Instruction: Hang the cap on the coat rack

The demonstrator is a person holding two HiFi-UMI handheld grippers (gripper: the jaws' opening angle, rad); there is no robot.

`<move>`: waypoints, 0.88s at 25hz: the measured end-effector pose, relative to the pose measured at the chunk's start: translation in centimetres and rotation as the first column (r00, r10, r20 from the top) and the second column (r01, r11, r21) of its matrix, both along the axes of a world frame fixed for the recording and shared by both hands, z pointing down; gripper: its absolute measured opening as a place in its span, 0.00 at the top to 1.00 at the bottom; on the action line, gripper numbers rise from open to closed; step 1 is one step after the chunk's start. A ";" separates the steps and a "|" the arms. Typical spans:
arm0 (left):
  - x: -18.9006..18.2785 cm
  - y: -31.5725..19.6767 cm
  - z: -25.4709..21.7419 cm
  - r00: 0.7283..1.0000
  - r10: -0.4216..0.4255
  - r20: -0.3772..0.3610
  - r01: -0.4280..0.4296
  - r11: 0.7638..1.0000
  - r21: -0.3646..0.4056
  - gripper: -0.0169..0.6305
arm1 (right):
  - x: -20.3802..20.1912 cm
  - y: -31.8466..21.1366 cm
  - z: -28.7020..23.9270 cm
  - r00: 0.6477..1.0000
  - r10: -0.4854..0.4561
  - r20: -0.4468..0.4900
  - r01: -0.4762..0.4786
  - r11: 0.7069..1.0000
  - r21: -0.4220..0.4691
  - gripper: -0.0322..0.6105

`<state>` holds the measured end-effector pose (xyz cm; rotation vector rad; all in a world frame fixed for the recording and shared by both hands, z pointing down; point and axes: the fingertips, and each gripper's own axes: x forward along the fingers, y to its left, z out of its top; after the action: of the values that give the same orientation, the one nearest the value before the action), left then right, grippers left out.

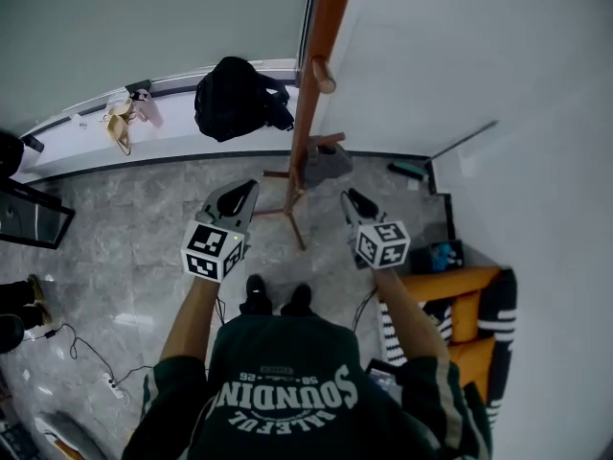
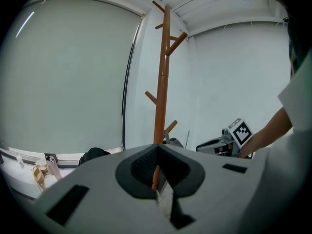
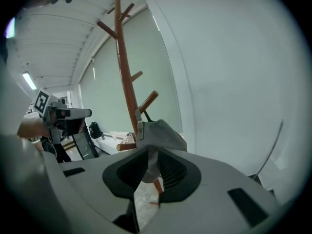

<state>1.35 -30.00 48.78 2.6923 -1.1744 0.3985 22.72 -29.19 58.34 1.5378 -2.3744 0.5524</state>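
Observation:
The wooden coat rack (image 1: pixel 311 94) stands in the corner in front of me, its pole also in the left gripper view (image 2: pixel 162 82) and the right gripper view (image 3: pixel 126 72). A grey cap (image 1: pixel 328 161) hangs on one of its low pegs, by its back strap (image 3: pixel 163 133). My right gripper (image 1: pixel 348 196) sits just right of and below the cap, its jaws a narrow slit apart (image 3: pixel 148 155); the cap's lower edge shows through the slit, and no grip is visible. My left gripper (image 1: pixel 251 188) hovers left of the pole, shut and empty (image 2: pixel 157 152).
A black bag (image 1: pixel 235 99) and small tan items (image 1: pixel 120 127) lie on the window sill. An orange seat with striped fabric (image 1: pixel 460 305) is at the right wall. A thin rod (image 1: pixel 460 142) leans there. A cable and power strip (image 1: pixel 105 381) lie on the marble floor at left.

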 end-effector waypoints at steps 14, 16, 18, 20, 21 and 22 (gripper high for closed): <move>1.2 -0.6 -0.9 0.999 0.043 -0.013 -0.043 0.999 0.021 0.97 | -4.0 1.5 -10.6 0.996 -0.054 -0.076 0.074 0.954 0.291 0.95; 1.6 -0.5 -1.0 0.998 0.054 -0.014 -0.054 0.998 0.025 0.97 | -4.3 1.9 -11.2 0.997 -0.054 -0.046 0.066 0.954 0.291 0.95; 2.0 -0.4 -1.0 0.998 0.064 -0.012 -0.064 0.998 0.028 0.97 | -4.7 2.2 -11.7 0.997 -0.068 -0.031 0.075 0.955 0.288 0.95; 2.2 -0.3 -1.0 0.997 0.070 -0.013 -0.070 0.997 0.028 0.97 | -5.0 2.4 -11.8 0.997 -0.071 -0.023 0.075 0.955 0.287 0.95; 2.3 -0.3 -1.0 0.997 0.072 -0.014 -0.072 0.997 0.028 0.97 | -5.1 2.5 -11.8 0.997 -0.070 -0.020 0.073 0.955 0.287 0.95; 2.4 -0.2 -1.0 0.997 0.074 -0.014 -0.074 0.997 0.027 0.97 | -5.2 2.5 -11.8 0.997 -0.070 -0.018 0.072 0.955 0.289 0.95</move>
<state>3.77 -30.24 47.82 2.7632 -1.0858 0.3747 17.57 -26.73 46.50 1.5535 -2.5840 0.1868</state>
